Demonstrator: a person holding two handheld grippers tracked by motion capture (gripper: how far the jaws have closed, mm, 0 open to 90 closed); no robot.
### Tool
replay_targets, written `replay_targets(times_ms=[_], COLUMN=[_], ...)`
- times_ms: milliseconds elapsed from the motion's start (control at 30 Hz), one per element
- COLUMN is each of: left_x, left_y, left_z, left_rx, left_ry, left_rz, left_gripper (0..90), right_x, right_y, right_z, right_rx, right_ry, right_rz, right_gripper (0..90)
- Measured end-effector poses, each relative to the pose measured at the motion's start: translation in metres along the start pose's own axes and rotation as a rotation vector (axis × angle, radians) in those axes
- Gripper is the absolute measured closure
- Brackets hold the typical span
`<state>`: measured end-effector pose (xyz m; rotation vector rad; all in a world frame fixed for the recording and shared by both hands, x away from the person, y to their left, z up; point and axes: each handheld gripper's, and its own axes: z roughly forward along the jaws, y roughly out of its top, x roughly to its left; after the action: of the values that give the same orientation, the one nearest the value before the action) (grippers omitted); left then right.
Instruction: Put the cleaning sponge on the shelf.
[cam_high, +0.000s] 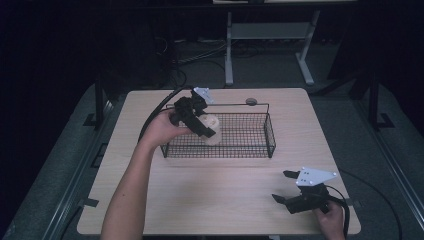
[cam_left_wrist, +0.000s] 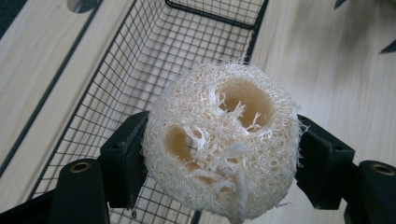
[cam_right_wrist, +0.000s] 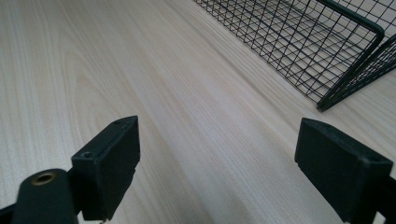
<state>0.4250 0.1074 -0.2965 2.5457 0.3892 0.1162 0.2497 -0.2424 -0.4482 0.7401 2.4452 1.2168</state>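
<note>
A pale, fibrous round loofah sponge (cam_left_wrist: 223, 140), pierced by two hollow channels, is hanging above the left end of a black wire-mesh basket (cam_high: 250, 131), pinched from both sides by the black jaws of the left gripper (cam_high: 209, 127). The jaws are pressing into the sponge's flanks rather than its holed face, which is likely giving the springy fibres their firmest hold. In the left gripper view the basket's mesh floor is lying below and behind the sponge, so the piece is sitting over the compartment and not yet resting on it; whether it is clear of the near rim cannot be told for certain. The person's left hand (cam_high: 167, 127) is tilting the tool downward over the basket's rim, a posture that suggests the sponge is being carried in for release.

Well apart, near the front right corner of the light wooden table (cam_high: 150, 200), the right gripper (cam_high: 286, 187) is waiting with its jaws spread wide and nothing between them. Its own view is looking across bare wood grain toward a corner of the basket, and it appears to be parked out of the working arm's path.
</note>
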Motion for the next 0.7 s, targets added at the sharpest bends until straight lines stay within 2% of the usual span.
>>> replay_targets(times_ms=[167,400,700], left_x=[0.006,0.011,0.020], left_y=[0.003,0.003,0.002], left_z=[0.006,0.016,0.029], left_rx=[-0.008,0.007,0.010], left_ry=[-0.007,-0.003,0.011], left_rz=[-0.008,-0.009,-0.032], left_gripper=[27.3,27.2,27.3], right_x=[0.000,0.000,-0.001], right_y=[0.000,0.000,-0.001], right_z=[0.000,-0.001,-0.002], right_rx=[0.001,-0.005,-0.003], right_ry=[0.003,0.001,0.004], right_rz=[0.000,-0.003,0.006], right_gripper=[13.6,13.5,13.6])
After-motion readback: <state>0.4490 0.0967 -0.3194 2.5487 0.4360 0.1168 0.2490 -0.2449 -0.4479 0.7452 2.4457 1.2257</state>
